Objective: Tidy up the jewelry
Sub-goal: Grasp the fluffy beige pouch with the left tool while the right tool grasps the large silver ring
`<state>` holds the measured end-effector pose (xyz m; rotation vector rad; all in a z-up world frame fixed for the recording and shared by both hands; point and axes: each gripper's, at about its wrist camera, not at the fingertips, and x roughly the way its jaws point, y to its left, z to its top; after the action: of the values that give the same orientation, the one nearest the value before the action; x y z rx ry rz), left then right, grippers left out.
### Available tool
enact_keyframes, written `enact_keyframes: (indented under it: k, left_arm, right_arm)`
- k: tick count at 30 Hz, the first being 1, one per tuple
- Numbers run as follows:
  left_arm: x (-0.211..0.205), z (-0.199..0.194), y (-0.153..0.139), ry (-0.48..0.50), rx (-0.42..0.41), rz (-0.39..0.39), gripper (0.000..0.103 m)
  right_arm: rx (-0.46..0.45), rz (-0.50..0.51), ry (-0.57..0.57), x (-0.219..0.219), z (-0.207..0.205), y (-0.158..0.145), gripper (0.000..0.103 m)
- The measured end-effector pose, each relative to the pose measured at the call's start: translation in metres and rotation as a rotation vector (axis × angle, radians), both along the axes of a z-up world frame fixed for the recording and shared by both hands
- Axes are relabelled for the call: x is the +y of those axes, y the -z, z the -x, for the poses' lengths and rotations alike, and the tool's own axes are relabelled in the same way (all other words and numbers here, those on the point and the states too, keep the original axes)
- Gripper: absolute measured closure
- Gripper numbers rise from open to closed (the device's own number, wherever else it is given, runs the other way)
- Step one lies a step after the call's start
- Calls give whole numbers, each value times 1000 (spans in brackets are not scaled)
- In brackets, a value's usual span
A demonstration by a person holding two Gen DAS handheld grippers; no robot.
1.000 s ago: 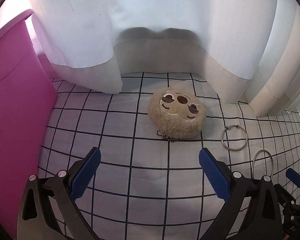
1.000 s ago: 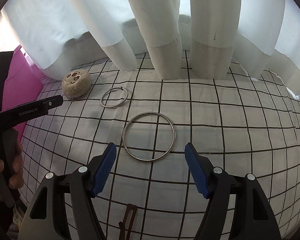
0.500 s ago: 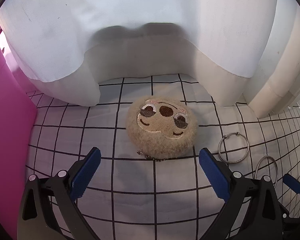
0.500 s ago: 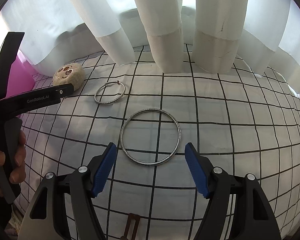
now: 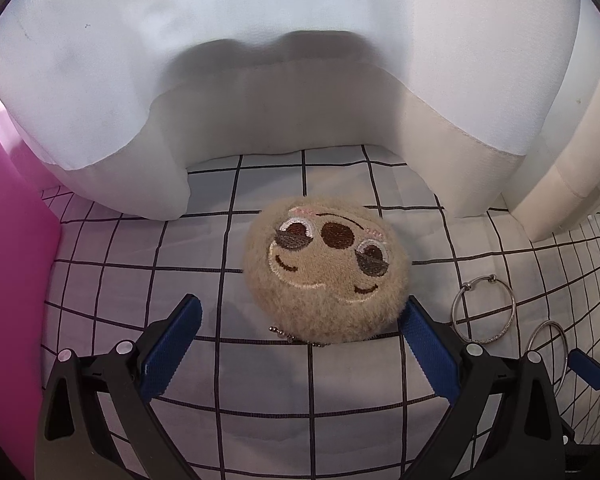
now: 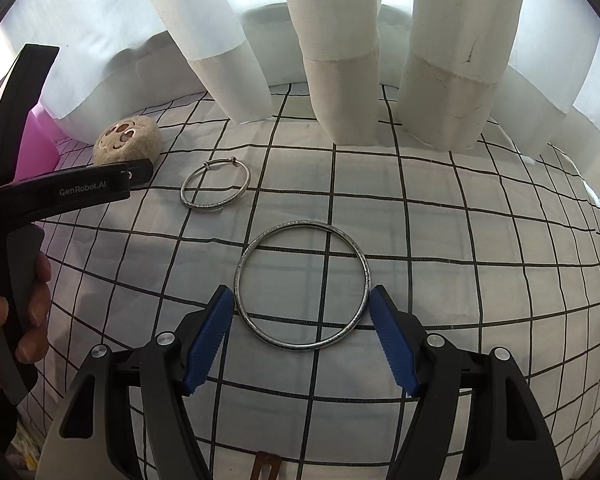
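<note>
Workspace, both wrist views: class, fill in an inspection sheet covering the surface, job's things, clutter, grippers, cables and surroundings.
Surface: white cloth with black grid, lightly wrinkled.
Job's things: large silver bangle lying flat; smaller silver bangle flat beyond it, apart.
Clutter: plush sloth keychain; brown clip at the near edge.
Grippers: left gripper open, plush ahead of it; right gripper open, straddling the large bangle's near side, not pressing.
Cables: nothing seen.
Surroundings: white curtains behind; pink container at left.

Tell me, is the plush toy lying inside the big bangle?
No, the plush toy lies far left of the big bangle, beyond the small bangle.
</note>
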<state>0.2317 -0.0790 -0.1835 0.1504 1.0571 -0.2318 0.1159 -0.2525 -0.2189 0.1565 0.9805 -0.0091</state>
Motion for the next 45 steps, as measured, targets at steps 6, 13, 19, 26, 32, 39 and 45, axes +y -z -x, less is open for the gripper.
enact_keyframes:
  k: [6,13,19,26,32,39,45]
  left_arm:
    - [-8,-12,6,0,-2,-5,6]
    - [-15,-26,11,3,-17,-15,6]
    - [-15,-38,14,-3,-13,13,5]
    - [-19,-51,16,-4,-35,27,5]
    - [-22,-43,11,14,-55,34,17]
    - [-22,-32,7,29,-67,43,42]
    - [-6,-23,2,17,-70,57,43]
  right_arm:
    - [-5,45,-18,5,-2,1,31]
    - [-16,56,-15,7,-13,6,26]
    - [-32,58,-11,-4,-14,7,22]
    - [-60,63,-8,-8,-16,8,21]
    - [-64,61,-9,-4,-10,7,22]
    - [-70,53,-22,4,-3,3,32]
    - [-85,36,-16,5,3,1,32]
